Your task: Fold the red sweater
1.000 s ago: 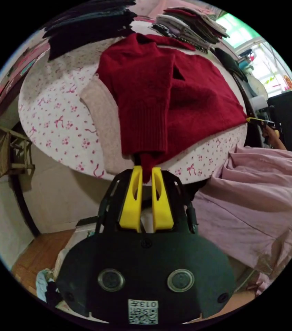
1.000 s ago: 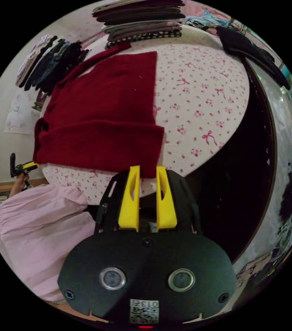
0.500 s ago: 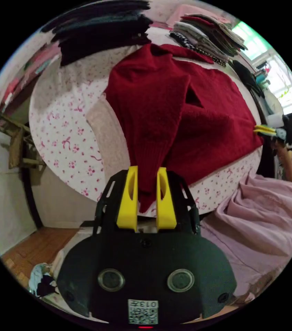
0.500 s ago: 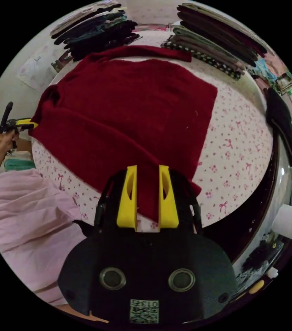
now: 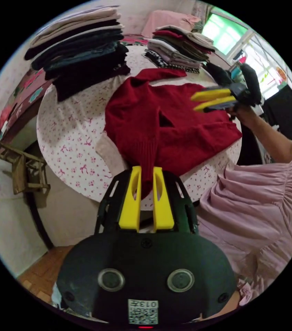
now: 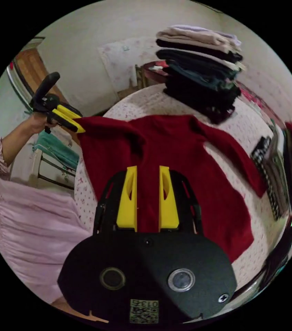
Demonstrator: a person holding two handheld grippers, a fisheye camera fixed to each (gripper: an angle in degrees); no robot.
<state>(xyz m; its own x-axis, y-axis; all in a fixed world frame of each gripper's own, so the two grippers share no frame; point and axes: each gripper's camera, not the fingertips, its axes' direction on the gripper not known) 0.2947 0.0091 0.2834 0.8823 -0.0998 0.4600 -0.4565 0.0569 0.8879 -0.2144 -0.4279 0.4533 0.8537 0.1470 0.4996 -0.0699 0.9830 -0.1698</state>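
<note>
Two claws: left claw (image 5: 146, 172) narrow, pinching red sweater (image 5: 173, 127) cuff; right claw (image 6: 147, 172) narrowly parted above it

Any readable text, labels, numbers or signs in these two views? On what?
Nothing reads clearly.
Code sticker on the left gripper body: characters too small to read.
Matching sticker on the right gripper body: too small.
Red sign by the window: blurred.
Pale sheet on the wall: too small.

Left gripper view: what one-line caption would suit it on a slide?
Left hand-held gripper pinches the red sweater on a floral tablecloth while the right hand-held gripper hovers above it.
</note>
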